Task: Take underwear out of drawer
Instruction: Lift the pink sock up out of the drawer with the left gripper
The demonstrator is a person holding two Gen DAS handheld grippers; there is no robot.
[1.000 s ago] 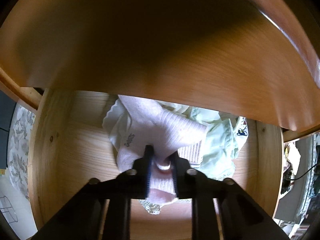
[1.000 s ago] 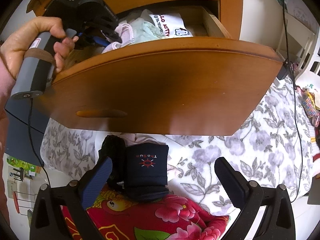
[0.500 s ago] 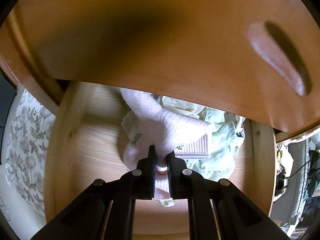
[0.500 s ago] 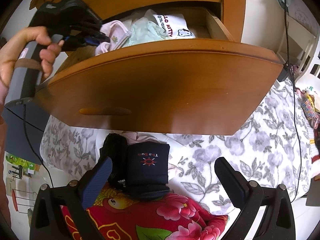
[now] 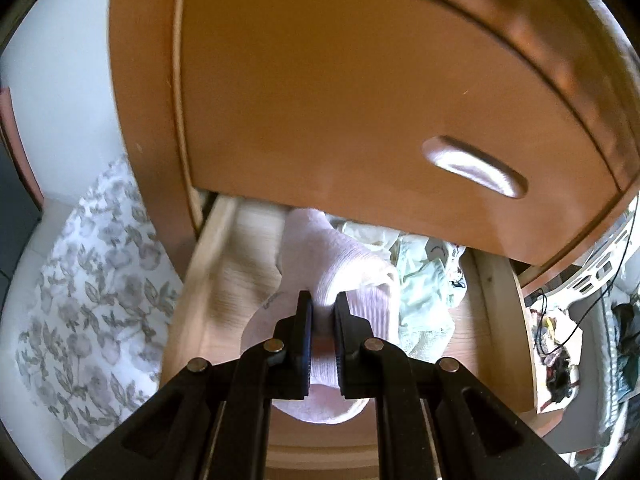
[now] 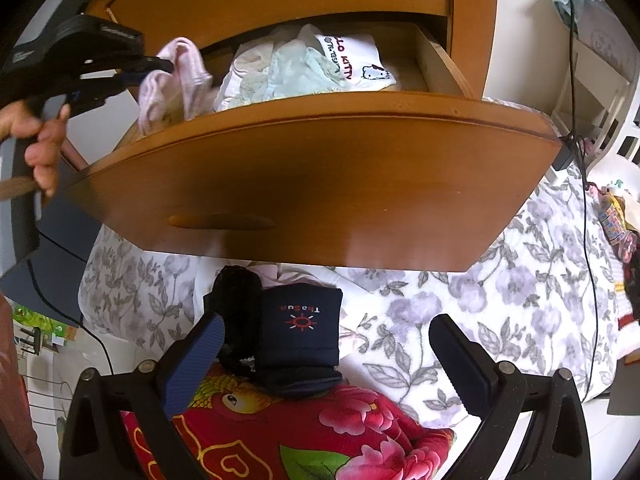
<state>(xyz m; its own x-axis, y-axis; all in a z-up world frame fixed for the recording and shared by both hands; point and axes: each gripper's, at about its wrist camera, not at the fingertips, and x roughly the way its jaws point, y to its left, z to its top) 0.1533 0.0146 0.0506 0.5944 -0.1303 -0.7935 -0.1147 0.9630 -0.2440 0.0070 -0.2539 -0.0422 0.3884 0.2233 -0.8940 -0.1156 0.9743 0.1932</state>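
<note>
Left gripper (image 5: pixel 323 308) clamped on pink underwear (image 5: pixel 344 268), lifted above left end of open drawer (image 6: pixel 304 184); garment draped, long axis running from jaws back into drawer interior. Right gripper (image 6: pixel 326 354) spread wide, empty, above navy folded cloth (image 6: pixel 300 320) on floral bedding (image 6: pixel 500 320).

underwear (image 5: pixel 348 264): pale pink ribbed knit, bunched, pinched between closed jaws, draped over left end of drawer | drawer (image 6: pixel 320 184): brown wood, pulled open, curved front, slot handle, light garments piled inside at right
</note>
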